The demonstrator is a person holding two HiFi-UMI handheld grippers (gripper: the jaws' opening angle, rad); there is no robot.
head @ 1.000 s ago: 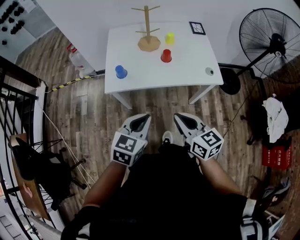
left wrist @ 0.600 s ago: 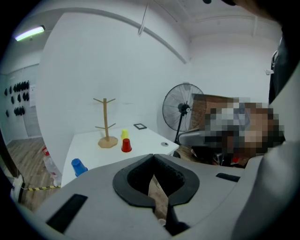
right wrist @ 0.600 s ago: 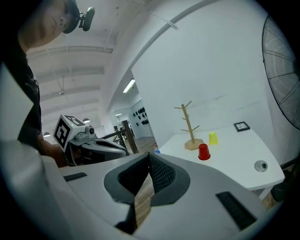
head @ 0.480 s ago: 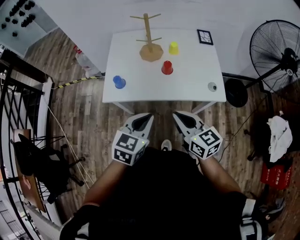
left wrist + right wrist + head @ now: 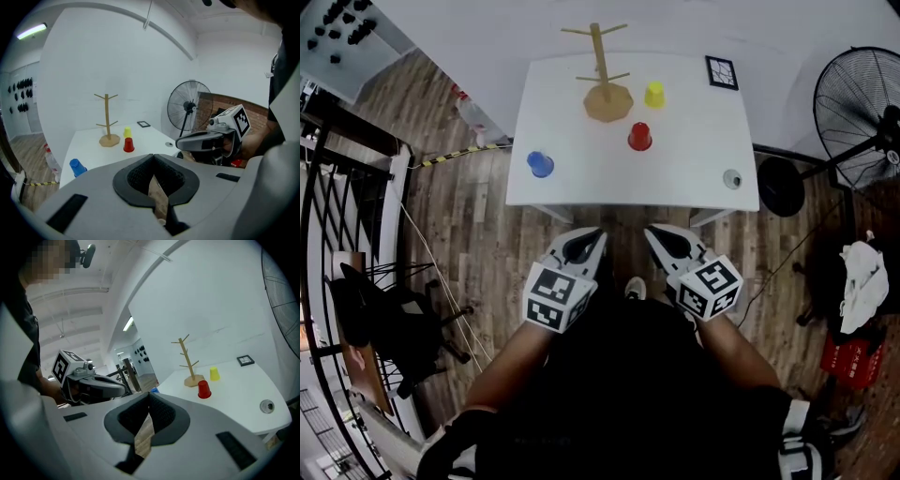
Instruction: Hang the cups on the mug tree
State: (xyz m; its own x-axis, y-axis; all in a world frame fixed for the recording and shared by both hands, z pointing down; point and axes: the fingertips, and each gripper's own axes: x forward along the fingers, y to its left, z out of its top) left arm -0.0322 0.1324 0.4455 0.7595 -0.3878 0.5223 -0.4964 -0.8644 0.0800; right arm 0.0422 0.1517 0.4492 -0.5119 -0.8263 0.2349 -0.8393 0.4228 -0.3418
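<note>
Lower centre: left gripper [image 5: 586, 242], right gripper [image 5: 664, 240], jaws closed, empty. Upper centre, on table [image 5: 694, 169]: tree [image 5: 605, 89], red cup [image 5: 639, 137], yellow cup [image 5: 654, 94], blue cup [image 5: 540, 164].

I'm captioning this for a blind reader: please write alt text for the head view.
Seen from above, a person holds the left gripper and right gripper, both shut and empty, before a white table. On it stand a bare mug tree, a yellow cup and red cup beside it, and a blue cup near the left edge.

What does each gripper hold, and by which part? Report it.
Nothing. The left gripper and right gripper are both shut and empty.
</note>
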